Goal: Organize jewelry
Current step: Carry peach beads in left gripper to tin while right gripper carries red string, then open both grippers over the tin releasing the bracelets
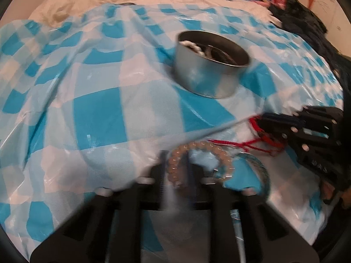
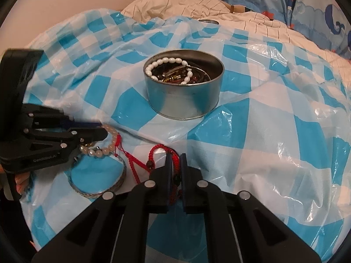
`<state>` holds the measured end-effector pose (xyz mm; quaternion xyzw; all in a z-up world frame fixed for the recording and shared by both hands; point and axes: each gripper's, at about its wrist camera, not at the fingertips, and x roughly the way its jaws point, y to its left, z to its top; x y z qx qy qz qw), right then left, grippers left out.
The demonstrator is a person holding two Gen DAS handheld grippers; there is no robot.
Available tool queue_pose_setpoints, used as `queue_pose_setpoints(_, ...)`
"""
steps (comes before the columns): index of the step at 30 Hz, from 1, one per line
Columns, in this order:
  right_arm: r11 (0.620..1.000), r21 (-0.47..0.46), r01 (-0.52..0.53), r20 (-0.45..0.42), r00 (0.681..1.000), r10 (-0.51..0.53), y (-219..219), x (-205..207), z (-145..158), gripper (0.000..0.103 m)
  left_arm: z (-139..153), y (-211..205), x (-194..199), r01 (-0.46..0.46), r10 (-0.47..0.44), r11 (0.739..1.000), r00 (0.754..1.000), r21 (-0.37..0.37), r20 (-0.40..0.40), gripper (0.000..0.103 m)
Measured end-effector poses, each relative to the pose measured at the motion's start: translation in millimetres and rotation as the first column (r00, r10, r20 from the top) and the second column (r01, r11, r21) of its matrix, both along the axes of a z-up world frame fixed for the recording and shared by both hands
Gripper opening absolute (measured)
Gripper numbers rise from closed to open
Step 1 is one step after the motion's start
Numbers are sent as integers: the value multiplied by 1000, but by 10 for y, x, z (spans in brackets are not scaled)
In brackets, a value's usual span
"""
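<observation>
A round metal tin (image 2: 182, 100) stands on the blue-and-white checked plastic sheet (image 2: 252, 131); inside it lie a white pearl bracelet (image 2: 162, 61) and other dark jewellery. In the right wrist view my right gripper (image 2: 176, 160) is shut on a red cord bracelet (image 2: 153, 151), which trails off to the left. My left gripper (image 2: 105, 132) reaches in from the left, shut on a peach beaded bracelet (image 2: 103, 152). The blurred left wrist view shows that beaded bracelet (image 1: 210, 146) between the fingers of the left gripper (image 1: 176, 157), with the tin (image 1: 206, 79) beyond and the right gripper (image 1: 262, 125) at the right.
A silver bangle (image 2: 121, 175) lies flat on the sheet under the beaded bracelet. The sheet covers a rumpled bed with a cream quilt (image 2: 197, 2) behind and whale-print bedding (image 2: 307, 4) at the back right. Dark clothing (image 1: 307, 26) lies at the bed's right edge.
</observation>
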<state>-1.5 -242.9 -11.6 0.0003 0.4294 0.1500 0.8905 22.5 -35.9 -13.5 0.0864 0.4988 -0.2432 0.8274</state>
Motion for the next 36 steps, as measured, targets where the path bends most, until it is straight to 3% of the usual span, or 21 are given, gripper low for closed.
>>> queue_pose_setpoints(6,982,188,11,7,1000,-13,-183,6,131,8,244,46,-43,31,-31,994,1000,-102,1,6)
queue_pose_setpoints(13,960,281,-1,124,992,-35,-270,-62,392,8,570,168,-28,20,-14,971,1000,-238,28,6)
queue_pose_setpoints(21,972,235,4,279,958,-72,-187,-62,700,8,883,29,45,49,-10,933,994,-356,110,6)
queue_pose_setpoints(28,971,228,73,287,948,-138,-232,208,771,8,1007,-193,316,1,71,878,989,-479,133,6)
queue_pose_setpoints(33,964,244,106,247,954,-168,-242,519,644,8,882,-317,531,-59,130,833,987,-551,91,6)
queue_pose_setpoints(36,965,236,119,209,963,-170,-209,707,489,8,699,-411,643,-110,159,841,986,-530,46,7)
